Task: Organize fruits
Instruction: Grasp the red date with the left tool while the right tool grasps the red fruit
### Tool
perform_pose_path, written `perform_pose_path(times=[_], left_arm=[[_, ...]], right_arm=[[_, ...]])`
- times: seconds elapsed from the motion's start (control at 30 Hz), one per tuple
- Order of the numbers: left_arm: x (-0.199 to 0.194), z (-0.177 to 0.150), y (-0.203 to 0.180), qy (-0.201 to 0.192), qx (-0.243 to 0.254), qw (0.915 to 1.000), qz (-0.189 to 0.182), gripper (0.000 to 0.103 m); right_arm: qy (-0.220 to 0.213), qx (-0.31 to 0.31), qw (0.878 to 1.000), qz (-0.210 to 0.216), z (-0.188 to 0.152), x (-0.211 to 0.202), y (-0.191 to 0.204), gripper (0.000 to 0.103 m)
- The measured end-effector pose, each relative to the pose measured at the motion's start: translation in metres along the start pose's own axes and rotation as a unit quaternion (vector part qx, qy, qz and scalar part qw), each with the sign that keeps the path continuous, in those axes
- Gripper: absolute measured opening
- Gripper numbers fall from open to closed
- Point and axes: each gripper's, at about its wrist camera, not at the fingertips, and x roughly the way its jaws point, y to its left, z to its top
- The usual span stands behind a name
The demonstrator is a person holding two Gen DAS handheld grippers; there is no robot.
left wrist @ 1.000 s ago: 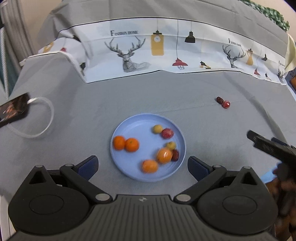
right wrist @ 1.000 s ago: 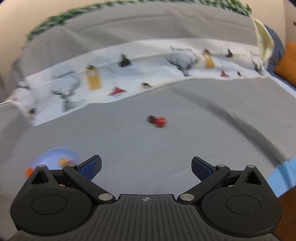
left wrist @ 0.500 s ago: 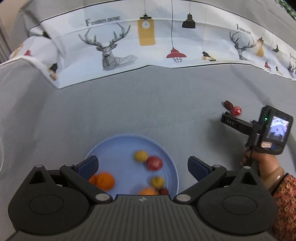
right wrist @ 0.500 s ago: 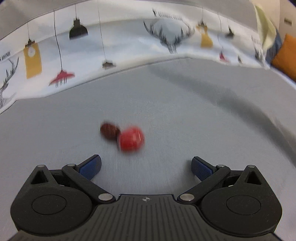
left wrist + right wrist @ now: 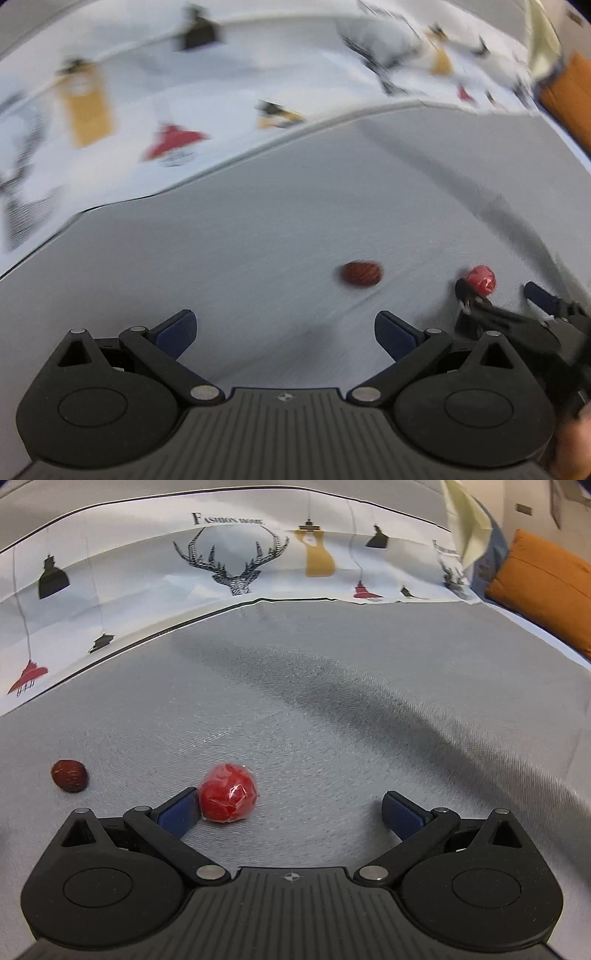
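Moved closer since 0.5 s ago, right claw [image 5: 290,808] is spread apart, wrapped red fruit [image 5: 228,793] touching its left pad, lower centre on grey bedcover [image 5: 332,701]. Dark date [image 5: 69,775] sits lower left. Left claw [image 5: 284,330] is held apart, empty.

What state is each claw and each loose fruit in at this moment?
Left claw: open, empty.
Right claw: open, its left finger against the red wrapped fruit.
Red wrapped fruit: on the grey cloth, not gripped.
Dark red fruit: on the cloth, apart from both claws.
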Motion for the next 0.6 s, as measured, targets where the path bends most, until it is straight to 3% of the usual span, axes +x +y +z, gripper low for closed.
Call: perform_pose_path(times=[0.17,0.33,0.4,0.47,0.5,0.53,0.6], left_arm=[[0.053,0.019,-0.016,0.043,0.017,0.9985,-0.028,0.102],[0.062,0.029,-0.030,0.023,0.040,0.9987,-0.021,0.102],[0.064,0.034,-0.035,0.008,0.052,0.9983,-0.024,0.088],[0.062,0.034,-0.042,-0.007,0.074,0.9971,-0.014,0.063],[0.059,0.033,-0.043,-0.013,0.091,0.9956,-0.017,0.036],[0.058,0.033,-0.043,-0.009,0.096,0.9952,-0.018,0.035],[0.056,0.034,-0.042,0.006,0.082,0.9963,-0.024,0.034]], right_arm=[[-0.004,-0.007,1.000,0.004,0.000,0.000,0.000,0.102],[-0.009,-0.011,1.000,-0.002,0.000,0.001,0.002,0.102],[-0.010,-0.014,1.000,-0.006,0.000,0.001,0.004,0.102],[-0.010,-0.012,1.000,-0.003,0.000,-0.001,0.005,0.099],[-0.014,-0.014,1.000,0.005,0.000,-0.003,0.007,0.086],[-0.021,-0.026,0.999,0.016,-0.001,-0.007,0.011,0.064],[-0.023,-0.050,0.998,0.027,0.000,-0.012,0.020,0.038]])
